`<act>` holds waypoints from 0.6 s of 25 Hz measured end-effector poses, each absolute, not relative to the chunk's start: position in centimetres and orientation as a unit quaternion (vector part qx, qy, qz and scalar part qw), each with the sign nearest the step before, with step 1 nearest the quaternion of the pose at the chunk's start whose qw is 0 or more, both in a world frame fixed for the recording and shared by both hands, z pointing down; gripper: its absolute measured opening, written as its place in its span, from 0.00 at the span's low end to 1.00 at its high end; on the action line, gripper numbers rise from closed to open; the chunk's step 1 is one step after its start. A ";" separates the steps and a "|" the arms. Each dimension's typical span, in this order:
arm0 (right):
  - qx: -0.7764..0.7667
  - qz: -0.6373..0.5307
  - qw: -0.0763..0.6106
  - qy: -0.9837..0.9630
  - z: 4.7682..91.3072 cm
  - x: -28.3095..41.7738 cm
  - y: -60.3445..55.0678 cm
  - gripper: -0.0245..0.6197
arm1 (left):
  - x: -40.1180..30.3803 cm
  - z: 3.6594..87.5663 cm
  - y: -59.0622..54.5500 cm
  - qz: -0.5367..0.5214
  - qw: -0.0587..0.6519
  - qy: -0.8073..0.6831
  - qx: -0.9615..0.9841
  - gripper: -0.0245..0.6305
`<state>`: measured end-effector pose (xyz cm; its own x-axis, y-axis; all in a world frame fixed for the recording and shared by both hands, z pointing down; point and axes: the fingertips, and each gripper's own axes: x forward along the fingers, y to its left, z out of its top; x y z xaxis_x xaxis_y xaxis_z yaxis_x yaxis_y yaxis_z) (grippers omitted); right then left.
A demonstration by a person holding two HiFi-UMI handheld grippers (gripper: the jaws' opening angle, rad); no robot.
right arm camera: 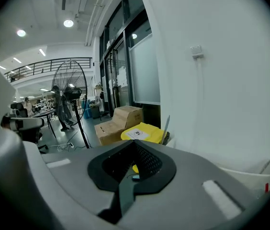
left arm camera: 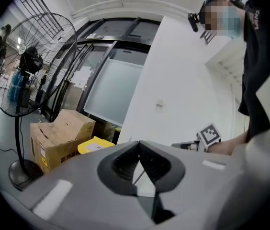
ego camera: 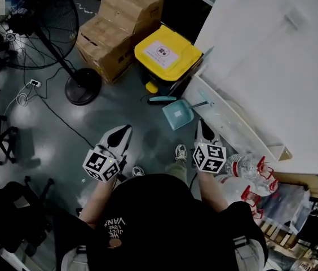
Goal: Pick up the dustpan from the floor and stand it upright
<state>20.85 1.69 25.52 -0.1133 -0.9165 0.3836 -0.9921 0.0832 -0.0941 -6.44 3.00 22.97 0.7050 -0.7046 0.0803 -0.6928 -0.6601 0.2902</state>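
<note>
Close over the floor [ego camera: 105,109], the right hand-held gripper [ego camera: 202,124] has its jaws pressed together on nothing, and the left hand-held gripper [ego camera: 127,129] is likewise closed and empty. The teal dustpan [ego camera: 177,115] sits just ahead of the right one, beside the yellow-lidded bin [ego camera: 167,52]; whether it lies flat or leans I cannot tell. A good grip would likely take the handle, jaws opened first, then tip it gently. A brush [ego camera: 162,99] lies just beyond and a white panel [ego camera: 229,123] crowds the right side; boxes [ego camera: 119,24] and a fan [ego camera: 43,16] stand farther off.
</note>
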 end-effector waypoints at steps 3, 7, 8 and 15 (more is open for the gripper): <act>0.647 0.169 0.110 -0.735 25.2 19.5 2.3 0.04 | -7.7 22.8 3.7 -0.021 0.150 -0.392 0.908 0.12; 0.638 0.170 0.106 -0.744 25.0 18.1 3.2 0.04 | -9.1 22.7 4.3 -0.022 0.146 -0.400 0.904 0.12; 0.634 0.170 0.105 -0.747 24.9 17.7 3.5 0.04 | -9.5 22.6 4.4 -0.023 0.145 -0.403 0.903 0.12; 0.598 0.172 0.104 -0.776 24.4 14.4 5.3 0.04 | -12.0 22.3 5.6 -0.026 0.140 -0.419 0.897 0.12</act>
